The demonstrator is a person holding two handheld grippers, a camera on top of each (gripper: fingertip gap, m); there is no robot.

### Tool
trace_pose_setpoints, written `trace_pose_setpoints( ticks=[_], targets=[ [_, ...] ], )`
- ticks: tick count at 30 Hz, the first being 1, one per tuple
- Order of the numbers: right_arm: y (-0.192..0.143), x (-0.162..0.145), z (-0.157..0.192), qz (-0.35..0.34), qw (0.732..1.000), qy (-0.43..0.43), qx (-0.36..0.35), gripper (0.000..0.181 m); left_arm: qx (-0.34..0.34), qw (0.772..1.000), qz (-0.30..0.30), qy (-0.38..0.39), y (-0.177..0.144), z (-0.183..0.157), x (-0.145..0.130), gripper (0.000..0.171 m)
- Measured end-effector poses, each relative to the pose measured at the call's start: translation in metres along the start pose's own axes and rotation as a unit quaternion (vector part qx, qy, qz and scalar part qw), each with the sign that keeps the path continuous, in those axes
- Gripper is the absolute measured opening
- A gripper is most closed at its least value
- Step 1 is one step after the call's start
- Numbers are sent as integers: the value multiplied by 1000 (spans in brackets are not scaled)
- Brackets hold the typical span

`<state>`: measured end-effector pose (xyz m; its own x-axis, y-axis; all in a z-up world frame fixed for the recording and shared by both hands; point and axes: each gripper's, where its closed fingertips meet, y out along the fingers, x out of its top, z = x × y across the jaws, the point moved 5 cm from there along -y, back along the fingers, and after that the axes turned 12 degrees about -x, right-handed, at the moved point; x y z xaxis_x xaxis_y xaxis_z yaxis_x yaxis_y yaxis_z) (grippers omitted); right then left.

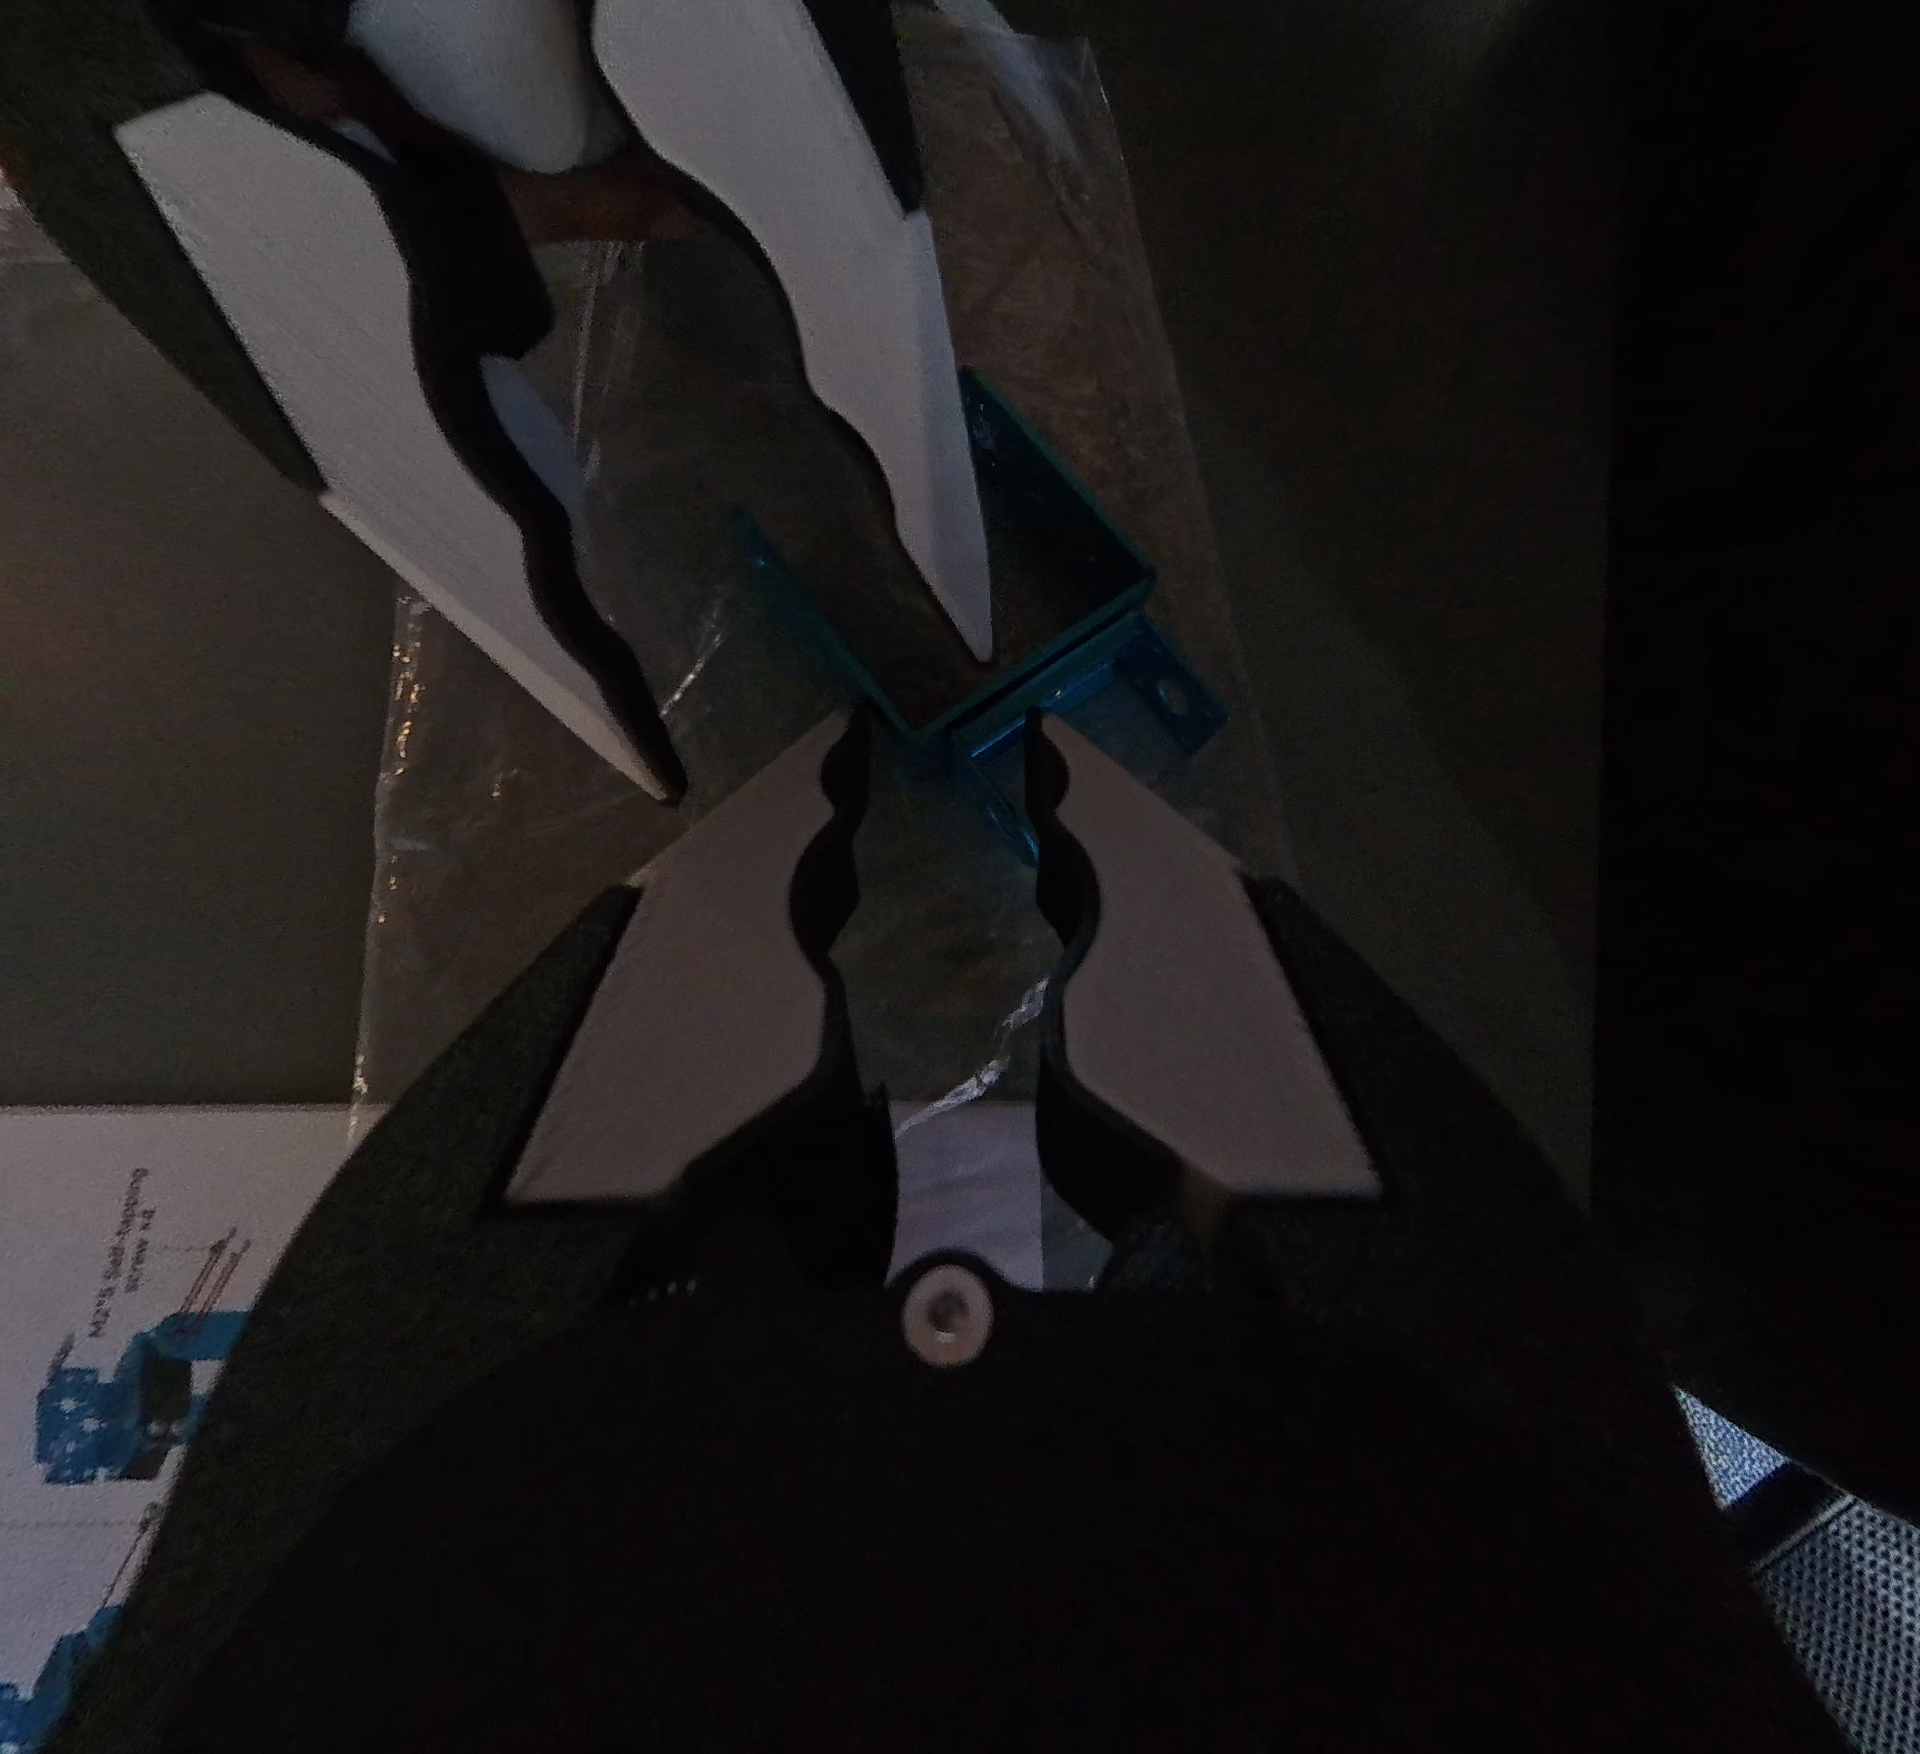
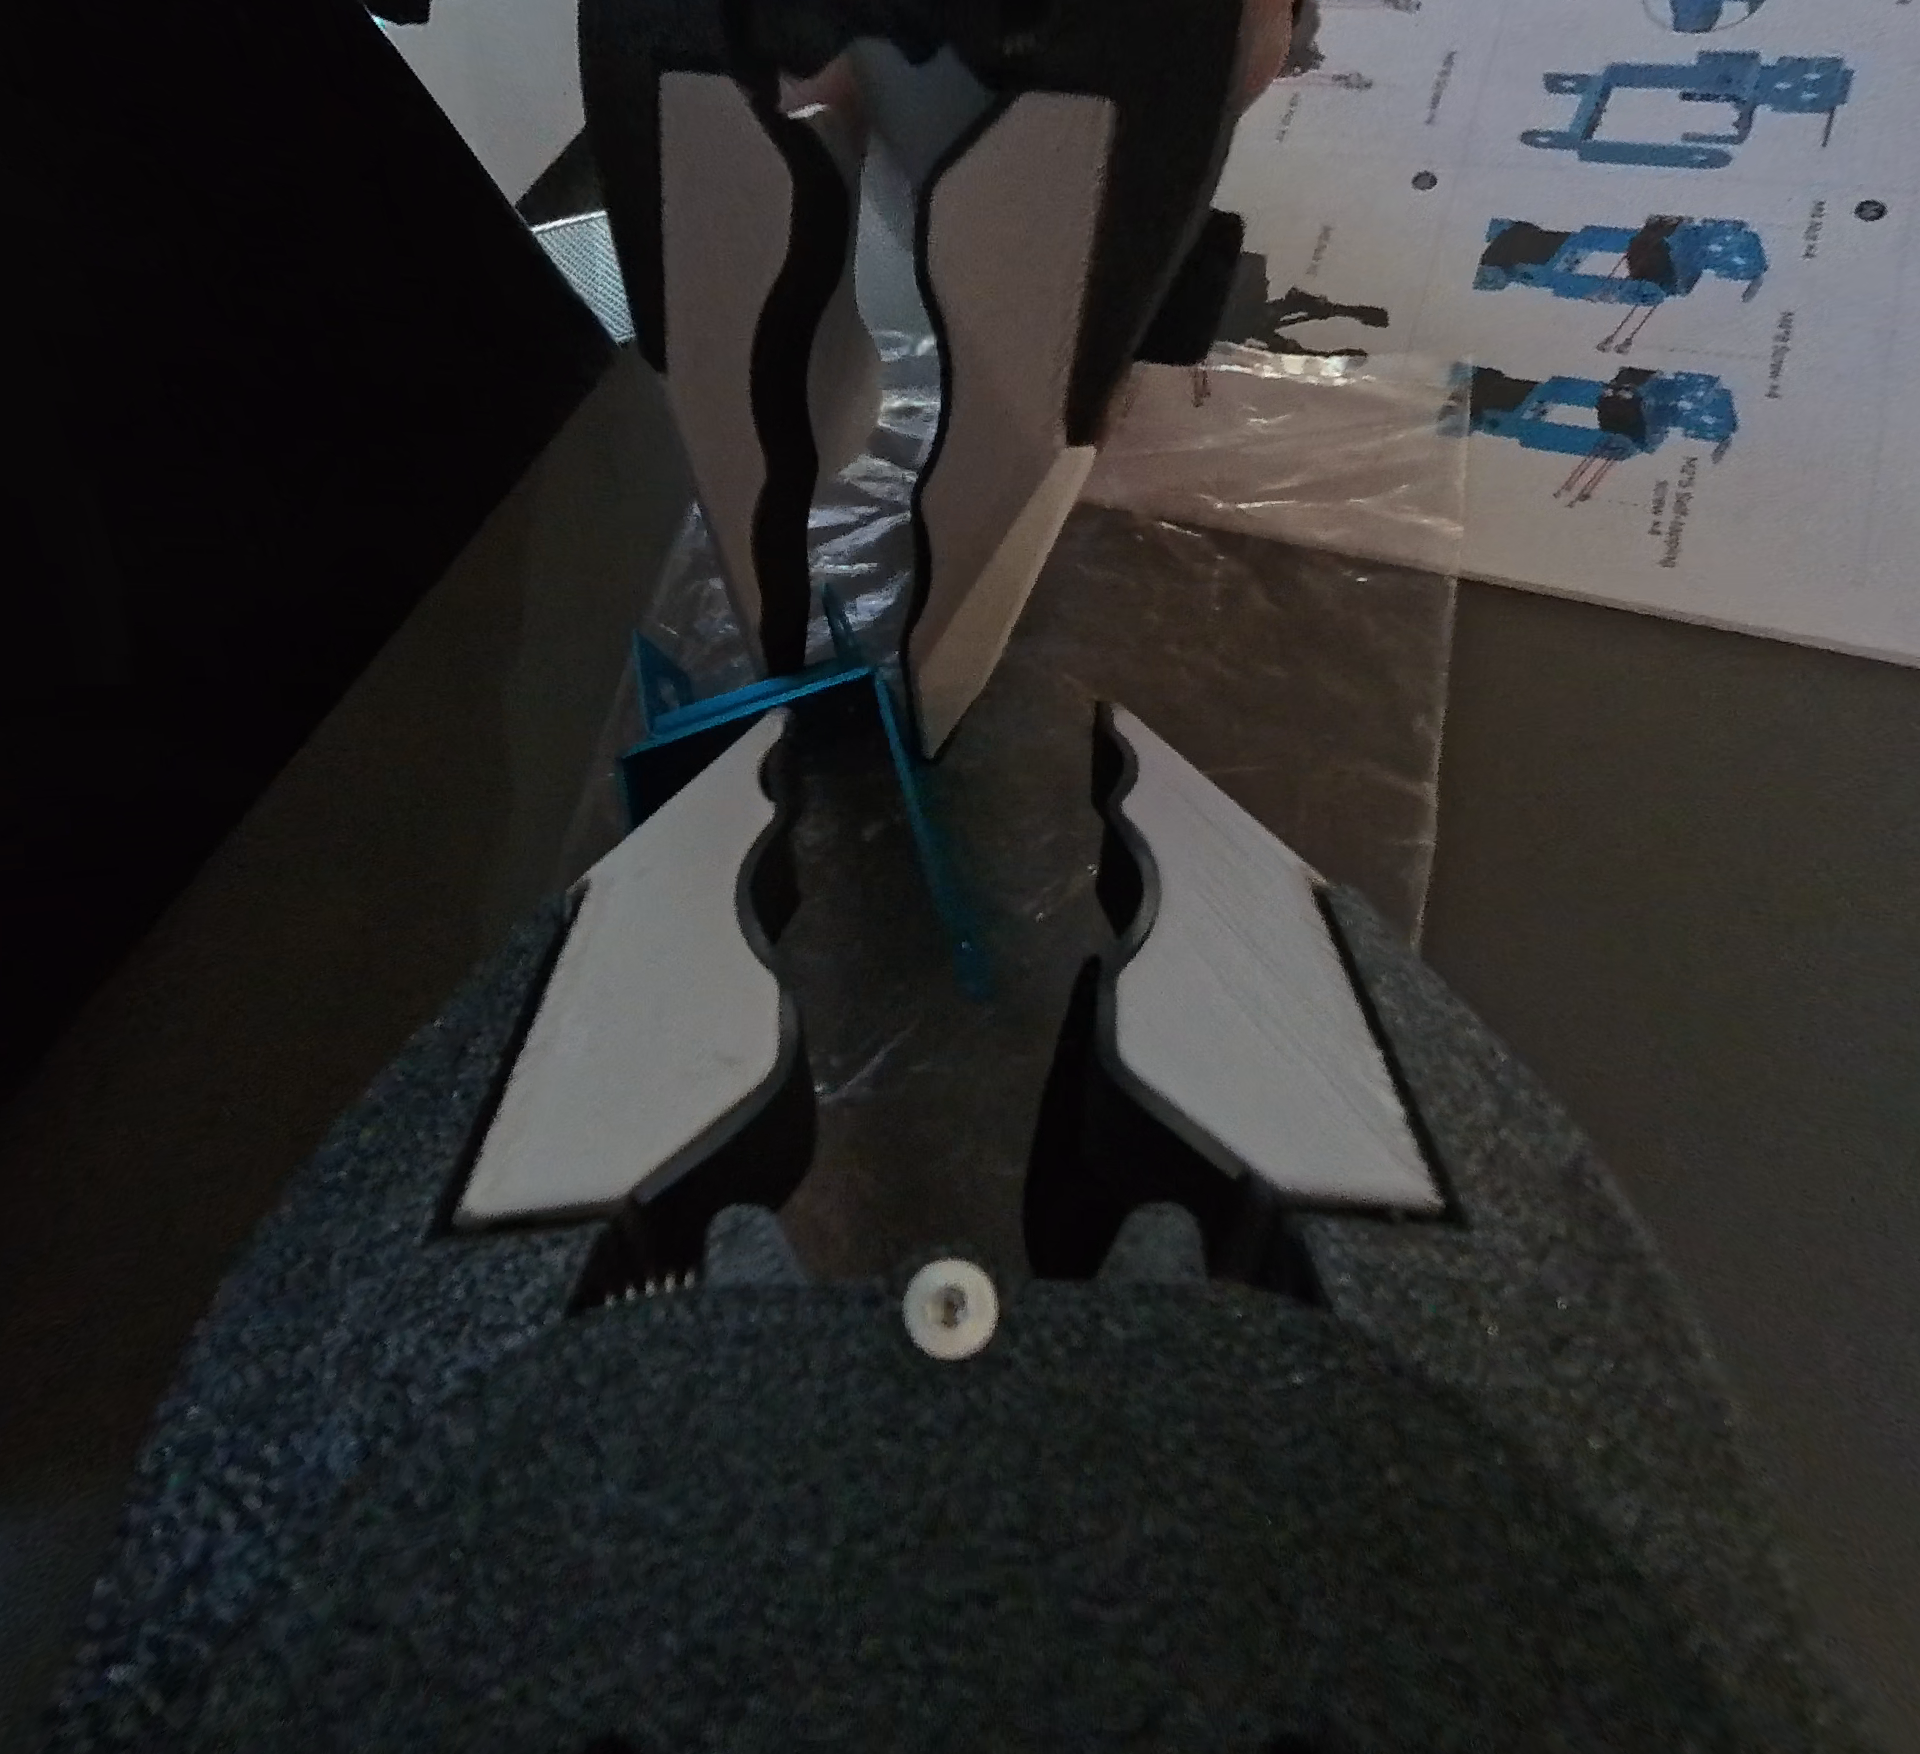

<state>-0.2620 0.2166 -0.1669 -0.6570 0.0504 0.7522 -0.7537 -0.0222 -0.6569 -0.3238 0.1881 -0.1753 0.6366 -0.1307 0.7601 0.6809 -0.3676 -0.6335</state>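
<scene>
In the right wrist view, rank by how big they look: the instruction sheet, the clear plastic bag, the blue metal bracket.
1. Clear plastic bag and instruction sheet: alike, both partly hidden, unranked.
2. Blue metal bracket: clearly smallest.

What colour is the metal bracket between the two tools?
Blue metal bracket, clearest in the right wrist view.

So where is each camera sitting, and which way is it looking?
Left wrist view: sits on the left tool, looking along its two fingers down at the blue metal bracket on the clear plastic bag; the right tool comes in from the top.
Right wrist view: sits on the right tool, facing the opposite way toward the printed instruction sheet; the left tool points back at it.
Both share: the bracket, the bag, both tools, meeting tip to tip.
</scene>
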Motion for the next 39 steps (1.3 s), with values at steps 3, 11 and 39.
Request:
trace_pose_setpoints(
  ticks=[3,11,39],
  targets=[
    [0,-1,2,5,1000,-7,5,56,0,1000,1,1,0,0,0,29],
    [-4,-4,0,20,999,-32,-11,58,1,1000,2,1,1,0,0,27],
    [-94,87,-31,-187,916,228,-273,67,335,888,-284,-136,-12,-109,108,63]
  ],
)
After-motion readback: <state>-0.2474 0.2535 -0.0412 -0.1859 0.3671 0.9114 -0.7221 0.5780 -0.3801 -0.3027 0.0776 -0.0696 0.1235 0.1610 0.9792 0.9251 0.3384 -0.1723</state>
